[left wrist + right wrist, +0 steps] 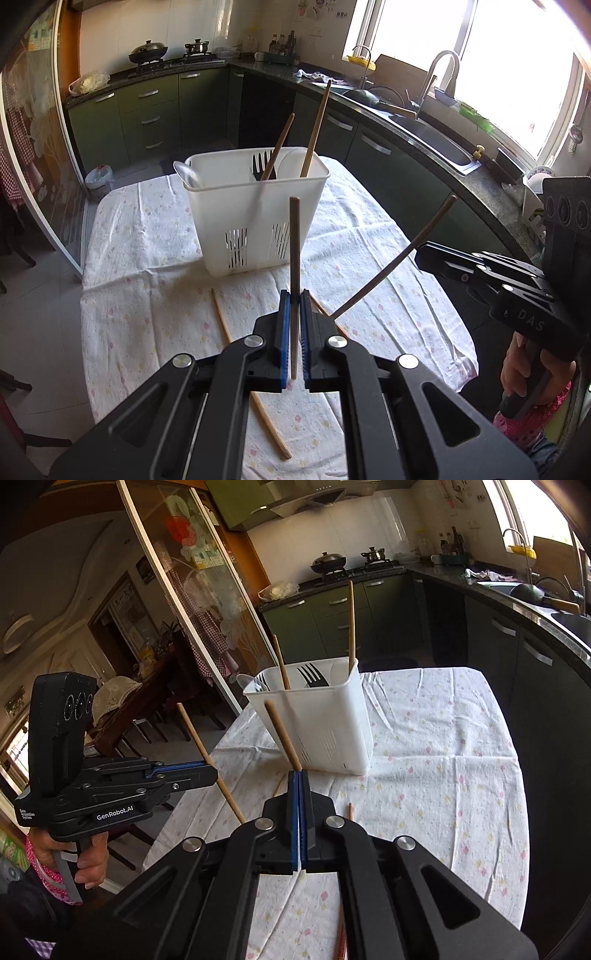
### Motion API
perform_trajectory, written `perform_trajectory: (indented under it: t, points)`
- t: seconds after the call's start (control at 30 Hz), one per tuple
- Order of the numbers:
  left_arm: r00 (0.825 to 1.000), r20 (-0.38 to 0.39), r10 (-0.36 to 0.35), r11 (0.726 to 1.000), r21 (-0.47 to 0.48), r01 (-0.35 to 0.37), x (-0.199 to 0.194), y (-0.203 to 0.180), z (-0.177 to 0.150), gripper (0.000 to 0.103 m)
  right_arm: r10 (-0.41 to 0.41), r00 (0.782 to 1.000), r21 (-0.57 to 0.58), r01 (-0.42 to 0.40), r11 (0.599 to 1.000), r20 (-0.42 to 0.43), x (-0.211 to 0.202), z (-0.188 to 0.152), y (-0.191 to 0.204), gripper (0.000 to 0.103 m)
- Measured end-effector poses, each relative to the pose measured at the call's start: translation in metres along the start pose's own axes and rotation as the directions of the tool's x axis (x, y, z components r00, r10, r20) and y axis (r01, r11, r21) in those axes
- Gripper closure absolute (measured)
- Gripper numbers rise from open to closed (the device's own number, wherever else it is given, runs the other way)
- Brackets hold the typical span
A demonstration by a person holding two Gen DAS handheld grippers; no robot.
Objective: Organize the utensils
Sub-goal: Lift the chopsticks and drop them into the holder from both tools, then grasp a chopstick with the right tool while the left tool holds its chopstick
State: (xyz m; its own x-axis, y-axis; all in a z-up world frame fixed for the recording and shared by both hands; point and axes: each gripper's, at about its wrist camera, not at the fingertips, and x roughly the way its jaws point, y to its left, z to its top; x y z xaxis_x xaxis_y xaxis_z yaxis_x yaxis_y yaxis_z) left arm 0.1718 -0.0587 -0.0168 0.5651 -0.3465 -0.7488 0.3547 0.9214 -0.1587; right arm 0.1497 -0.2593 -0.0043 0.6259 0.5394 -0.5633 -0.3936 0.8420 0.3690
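A white utensil caddy (255,214) (332,723) stands on the floral tablecloth (147,258). Two wooden chopsticks (314,125), a black fork (260,164) and a spoon (184,171) stick out of it. Above the near side of the table, my left gripper (294,295) (214,773) is shut on an upright brown chopstick (294,240). To its right, my right gripper (299,774) (421,254) is shut on another chopstick (282,734) that leans left. Loose chopsticks (221,317) (350,810) lie on the cloth below both grippers.
A dark counter with a sink and tap (439,70) curves along the right side of the table. At the back, a stove carries a wok (147,51). A glass sliding door (177,590) stands on the left. A hand (88,864) holds the left gripper's handle.
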Motion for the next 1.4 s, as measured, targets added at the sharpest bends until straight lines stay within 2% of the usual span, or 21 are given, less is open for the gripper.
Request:
perform_trajectory:
  t: [0.23,0.33,0.43,0.5,0.53,0.57,0.7,0.77,0.87,0.93,1.07,1.23,1.3,1.33,1.37,1.4]
  points:
    - [0.997,0.078,0.026,0.999,0.029,-0.029,-0.028,-0.006,0.035,0.098,-0.029,0.999,-0.065,0.032,0.997,0.045,-0.014,0.036,0.019,0.102]
    - [0.996,0.089,0.030,0.999,0.043,-0.034,-0.031,-0.010,0.042,0.098,-0.026,0.999,-0.076,0.029,0.997,0.029,-0.010,0.042,0.021,0.102]
    - [0.997,0.077,0.019,0.998,0.057,-0.023,-0.026,-0.014,0.042,0.098,-0.034,0.999,-0.042,0.033,0.999,-0.025,0.003,0.039,0.007,0.101]
    - [0.998,0.067,0.009,0.998,0.061,-0.013,-0.022,-0.015,0.040,0.098,-0.042,0.995,0.016,0.044,0.999,-0.096,0.018,0.033,-0.015,0.086]
    - [0.998,0.064,0.005,0.998,0.063,-0.009,-0.020,-0.015,0.040,0.098,-0.053,0.990,0.054,0.060,0.997,-0.129,0.026,0.028,-0.030,0.071]
    - [0.998,0.061,0.002,0.998,0.067,-0.006,-0.019,-0.016,0.039,0.098,-0.083,0.983,0.088,0.098,0.991,-0.163,0.036,0.023,-0.046,0.064]
    - [0.998,0.058,-0.016,0.997,0.078,0.012,-0.017,-0.017,0.037,0.098,-0.203,0.925,0.191,0.273,0.943,-0.320,0.080,-0.001,-0.115,0.064]
    - [0.998,0.059,-0.025,0.996,0.083,0.020,-0.017,-0.016,0.035,0.098,-0.250,0.903,0.238,0.344,0.908,-0.351,0.092,-0.008,-0.143,0.064]
    - [0.998,0.056,-0.035,0.996,0.087,0.030,-0.015,-0.013,0.033,0.098,-0.291,0.890,0.291,0.399,0.870,-0.351,0.098,-0.011,-0.168,0.064]
    - [0.998,0.054,-0.043,0.996,0.086,0.039,-0.014,-0.008,0.032,0.098,-0.308,0.884,0.301,0.419,0.857,-0.352,0.104,-0.007,-0.171,0.064]
    - [0.997,0.046,-0.060,0.995,0.080,0.056,-0.010,0.002,0.029,0.098,-0.366,0.850,0.277,0.482,0.831,-0.380,0.127,0.001,-0.172,0.064]
    - [0.996,0.040,-0.077,0.994,0.083,0.073,-0.007,0.013,0.027,0.098,-0.451,0.793,0.210,0.563,0.799,-0.411,0.159,0.005,-0.158,0.055]
    - [0.996,0.039,-0.084,0.993,0.081,0.081,-0.007,0.017,0.026,0.098,-0.494,0.767,0.151,0.591,0.792,-0.410,0.169,0.006,-0.149,0.056]
    - [0.995,0.039,-0.088,0.993,0.079,0.084,-0.006,0.018,0.026,0.098,-0.518,0.754,0.117,0.604,0.788,-0.404,0.175,0.007,-0.143,0.062]
    - [0.995,0.038,-0.091,0.993,0.076,0.088,-0.006,0.020,0.026,0.098,-0.519,0.758,0.098,0.596,0.797,-0.395,0.178,0.007,-0.139,0.074]
    - [0.995,0.038,-0.093,0.993,0.073,0.090,-0.005,0.021,0.025,0.098,-0.514,0.761,0.086,0.588,0.804,-0.396,0.179,0.008,-0.136,0.077]
